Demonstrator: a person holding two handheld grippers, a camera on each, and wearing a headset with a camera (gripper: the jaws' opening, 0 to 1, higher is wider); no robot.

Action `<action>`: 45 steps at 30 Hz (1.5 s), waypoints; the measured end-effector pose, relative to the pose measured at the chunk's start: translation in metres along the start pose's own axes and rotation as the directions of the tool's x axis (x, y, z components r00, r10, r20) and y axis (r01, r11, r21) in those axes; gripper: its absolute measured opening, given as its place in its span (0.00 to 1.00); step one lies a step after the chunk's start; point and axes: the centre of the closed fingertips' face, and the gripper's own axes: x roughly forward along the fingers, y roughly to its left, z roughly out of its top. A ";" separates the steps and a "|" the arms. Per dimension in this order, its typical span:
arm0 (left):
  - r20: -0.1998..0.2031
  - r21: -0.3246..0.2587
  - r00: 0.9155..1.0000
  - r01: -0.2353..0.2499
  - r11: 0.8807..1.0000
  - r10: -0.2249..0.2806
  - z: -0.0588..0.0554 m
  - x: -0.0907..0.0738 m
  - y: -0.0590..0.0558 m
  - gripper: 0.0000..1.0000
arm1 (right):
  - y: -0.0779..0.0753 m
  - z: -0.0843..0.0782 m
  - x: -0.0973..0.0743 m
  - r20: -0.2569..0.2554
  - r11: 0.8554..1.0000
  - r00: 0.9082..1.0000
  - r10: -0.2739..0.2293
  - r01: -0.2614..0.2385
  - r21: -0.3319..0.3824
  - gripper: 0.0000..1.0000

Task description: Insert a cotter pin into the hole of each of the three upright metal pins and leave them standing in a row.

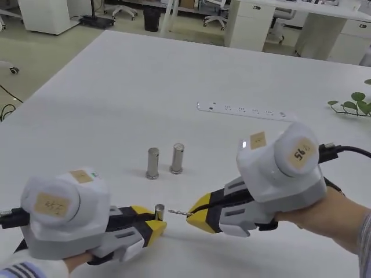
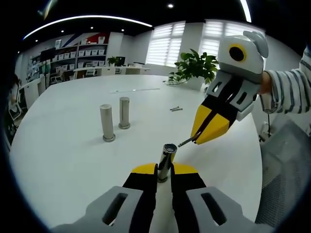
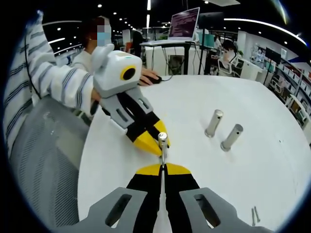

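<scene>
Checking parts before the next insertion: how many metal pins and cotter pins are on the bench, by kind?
Metal pins: 3, one in the left gripper, two standing free.
Cotter pins: 3, one in the right gripper, two lying loose.
Total: 6.

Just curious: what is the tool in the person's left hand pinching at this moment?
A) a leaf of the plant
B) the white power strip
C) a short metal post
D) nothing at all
C: the left gripper has its yellow-tipped jaws shut around a metal pin, while the right gripper points a cotter pin at its top.
</scene>
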 end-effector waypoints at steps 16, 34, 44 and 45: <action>0.005 0.015 1.000 -0.006 1.000 0.006 0.001 0.000 0.002 0.08 | -0.001 0.002 0.007 0.007 1.000 1.000 -0.001 0.001 0.014 0.02; 0.004 0.052 1.000 -0.007 0.999 0.007 0.000 -0.001 0.001 0.07 | -0.002 0.003 0.007 0.003 1.000 1.000 -0.006 0.006 0.008 0.02; -0.001 0.105 1.000 -0.008 0.994 0.008 -0.001 -0.001 0.000 0.07 | -0.001 0.002 0.007 -0.001 1.000 1.000 0.001 -0.001 0.000 0.02; -0.002 0.109 1.000 -0.008 0.994 0.008 -0.001 -0.001 0.000 0.07 | -0.001 0.002 0.008 -0.003 1.000 1.000 0.004 -0.004 -0.001 0.02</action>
